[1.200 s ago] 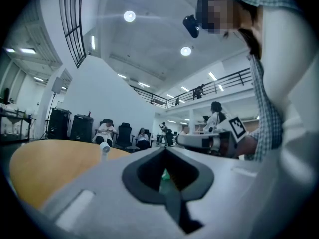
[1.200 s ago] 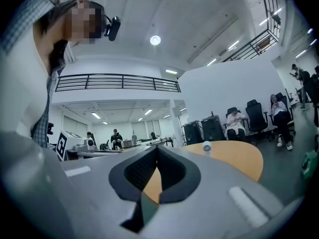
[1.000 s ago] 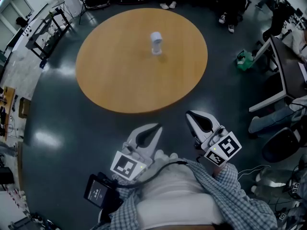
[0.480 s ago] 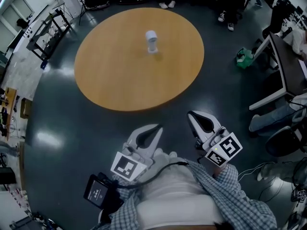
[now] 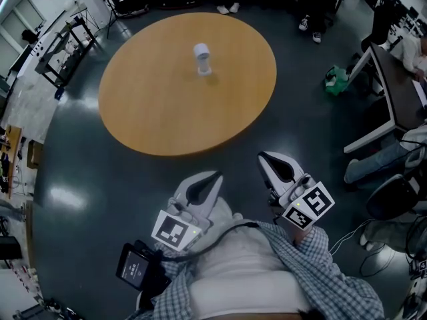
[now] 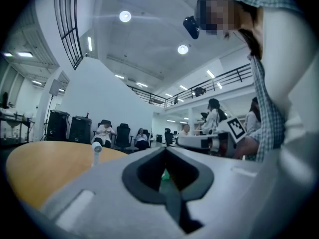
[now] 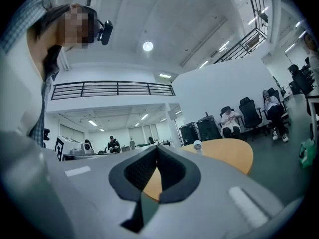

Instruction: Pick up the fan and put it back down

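Seen from above, a round wooden surface [image 5: 173, 105] stands on a dark, glossy floor [image 5: 80, 172]. A small white fan [image 5: 202, 59] stands upright on it, a little past the middle toward the far edge, alone on the wood. At the bottom of the head view, a person in a checked shirt [image 5: 320, 272] holds two tools level, both short of the surface's near edge and well apart from the fan. The left tool [image 5: 215, 177] has its jaws closed tip to tip and grips nothing. Its own view shows only a hollow between the dark pads [image 6: 144, 169], with the fan [image 6: 96, 151] small and far off to the left of the jaws. The right tool [image 5: 263, 157] is likewise closed and empty. In the right gripper view the jaw tips meet, orange wood shows through the hollow behind them, and the fan [image 7: 198, 146] stands in the distance just right of the tips. Each tool carries a marker cube [image 5: 308, 205] with black-and-white squares. A green object [image 5: 335, 81] lies on the floor to the right of the surface. Beyond the surface, seated people [image 6: 106, 133] occupy chairs.
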`<state>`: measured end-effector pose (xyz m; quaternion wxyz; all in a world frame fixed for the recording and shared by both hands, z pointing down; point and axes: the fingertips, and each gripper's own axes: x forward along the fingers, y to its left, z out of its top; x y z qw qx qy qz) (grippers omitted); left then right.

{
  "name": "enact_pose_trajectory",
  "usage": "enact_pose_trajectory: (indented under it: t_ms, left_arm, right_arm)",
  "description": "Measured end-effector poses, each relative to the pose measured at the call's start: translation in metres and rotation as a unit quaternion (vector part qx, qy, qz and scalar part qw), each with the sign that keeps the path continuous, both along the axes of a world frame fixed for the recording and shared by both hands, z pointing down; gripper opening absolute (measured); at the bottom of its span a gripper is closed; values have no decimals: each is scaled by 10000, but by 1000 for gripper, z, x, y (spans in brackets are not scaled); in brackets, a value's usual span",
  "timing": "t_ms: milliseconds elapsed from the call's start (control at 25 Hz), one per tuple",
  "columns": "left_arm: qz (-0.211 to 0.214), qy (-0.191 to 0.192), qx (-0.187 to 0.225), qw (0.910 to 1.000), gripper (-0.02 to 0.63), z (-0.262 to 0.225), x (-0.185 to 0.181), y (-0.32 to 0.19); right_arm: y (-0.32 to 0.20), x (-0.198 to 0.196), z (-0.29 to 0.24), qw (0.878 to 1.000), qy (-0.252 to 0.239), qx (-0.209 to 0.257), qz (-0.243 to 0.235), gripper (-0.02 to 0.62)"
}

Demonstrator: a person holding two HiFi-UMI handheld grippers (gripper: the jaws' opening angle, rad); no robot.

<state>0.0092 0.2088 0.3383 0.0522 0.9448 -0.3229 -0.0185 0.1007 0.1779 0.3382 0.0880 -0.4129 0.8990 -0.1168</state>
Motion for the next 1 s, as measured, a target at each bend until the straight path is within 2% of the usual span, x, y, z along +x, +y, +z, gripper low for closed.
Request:
enact_pose_trajectory:
  t_ms: [240, 400, 800, 1000]
  left_arm:
    - [41, 26, 106, 9999, 0, -1, 1, -22]
    - [117, 49, 38, 9999, 0, 2, 0, -50]
    - [301, 157, -16, 9994, 0, 5, -9, -157]
    - [273, -43, -192, 9994, 0, 24, -30, -202]
  right_arm:
    - [-17, 1, 8, 10000, 8, -79, 33, 5]
    - [-44, -4, 10, 9999, 85, -81, 35, 5]
    - [-145, -26, 17, 9986, 525, 53, -103, 5]
    - [-197, -42, 38, 9929, 1175, -27, -190, 5]
